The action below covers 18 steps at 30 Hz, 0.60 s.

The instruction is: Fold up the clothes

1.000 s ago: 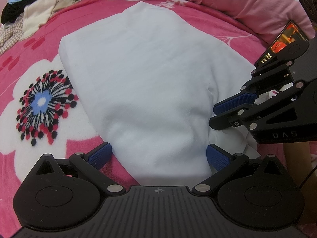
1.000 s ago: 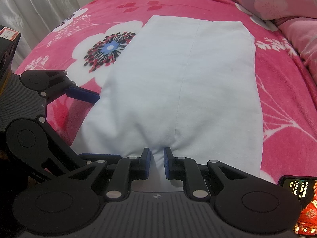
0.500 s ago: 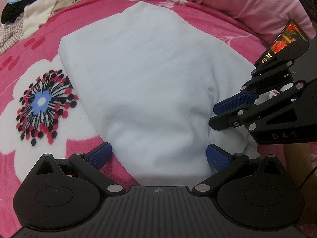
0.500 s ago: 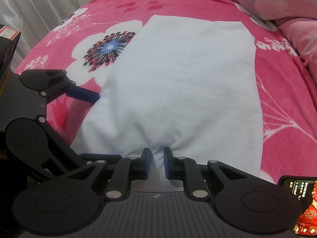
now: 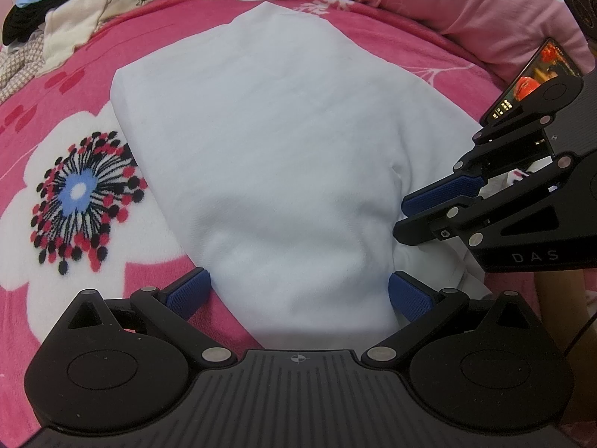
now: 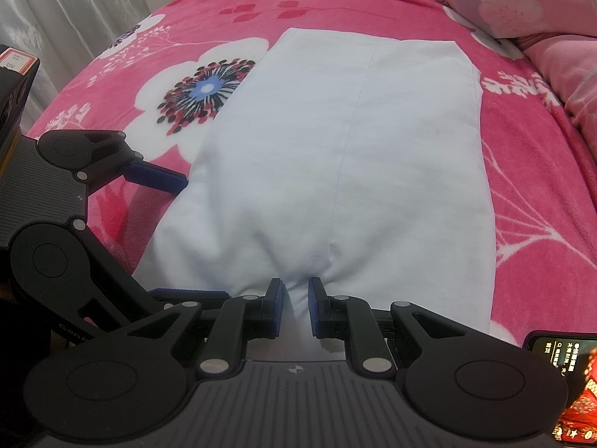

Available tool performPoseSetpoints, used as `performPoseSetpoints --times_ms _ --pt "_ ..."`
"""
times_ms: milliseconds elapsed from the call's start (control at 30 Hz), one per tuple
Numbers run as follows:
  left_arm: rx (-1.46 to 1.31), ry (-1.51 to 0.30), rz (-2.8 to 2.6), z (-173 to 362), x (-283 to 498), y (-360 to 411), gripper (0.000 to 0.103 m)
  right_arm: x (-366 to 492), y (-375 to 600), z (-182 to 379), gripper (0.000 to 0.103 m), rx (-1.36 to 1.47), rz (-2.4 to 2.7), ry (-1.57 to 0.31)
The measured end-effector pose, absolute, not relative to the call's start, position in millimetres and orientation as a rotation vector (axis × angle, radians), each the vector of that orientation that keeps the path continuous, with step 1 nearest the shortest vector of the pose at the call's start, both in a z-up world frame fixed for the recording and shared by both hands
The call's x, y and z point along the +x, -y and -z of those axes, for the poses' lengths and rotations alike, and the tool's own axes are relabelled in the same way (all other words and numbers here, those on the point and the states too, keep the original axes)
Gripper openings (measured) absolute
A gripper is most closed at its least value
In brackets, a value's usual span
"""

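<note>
I am working on a white garment (image 5: 283,156), lying flat on the pink floral bedspread (image 6: 541,186) beside the big blue-centred flower print (image 5: 76,192).

Left tongs (image 5: 298,291): jaws are standing wide apart, straddling the garment's near edge, one pad on the flower side, the other on the far side from the flower. I judge I am lining up for a grip, not yet holding.

Right tongs (image 6: 296,308): jaws are nearly together, pinching a puckered bunch of the near hem, on the side away from the flower. The cloth is gathering into the grip, so I read this as clamped on fabric; a narrow gap is showing between the pads.

Reason for the pose: probably holding two points of the near edge to carry it over toward the far edge.

Hard to make out: the near hem is hiding under both tong bodies. A phone (image 5: 530,86) is partly cut off behind the right tongs. The clothes pile (image 5: 56,11), beyond the flower, is too jumbled to identify.
</note>
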<state>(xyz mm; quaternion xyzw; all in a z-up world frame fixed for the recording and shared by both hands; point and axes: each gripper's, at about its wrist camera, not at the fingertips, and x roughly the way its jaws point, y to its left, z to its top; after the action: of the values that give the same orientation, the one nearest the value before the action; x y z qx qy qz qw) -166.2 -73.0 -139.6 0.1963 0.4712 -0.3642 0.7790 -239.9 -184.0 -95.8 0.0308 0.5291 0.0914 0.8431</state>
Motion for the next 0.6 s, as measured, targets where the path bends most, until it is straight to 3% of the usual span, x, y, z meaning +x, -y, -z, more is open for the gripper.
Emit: performPoseSetpoints --times_ms 600 --pt "0.425 -1.019 0.786 139.8 -166.7 72.9 0.103 -240.2 183.1 95.5 0.016 0.060 -0.191 -1.116"
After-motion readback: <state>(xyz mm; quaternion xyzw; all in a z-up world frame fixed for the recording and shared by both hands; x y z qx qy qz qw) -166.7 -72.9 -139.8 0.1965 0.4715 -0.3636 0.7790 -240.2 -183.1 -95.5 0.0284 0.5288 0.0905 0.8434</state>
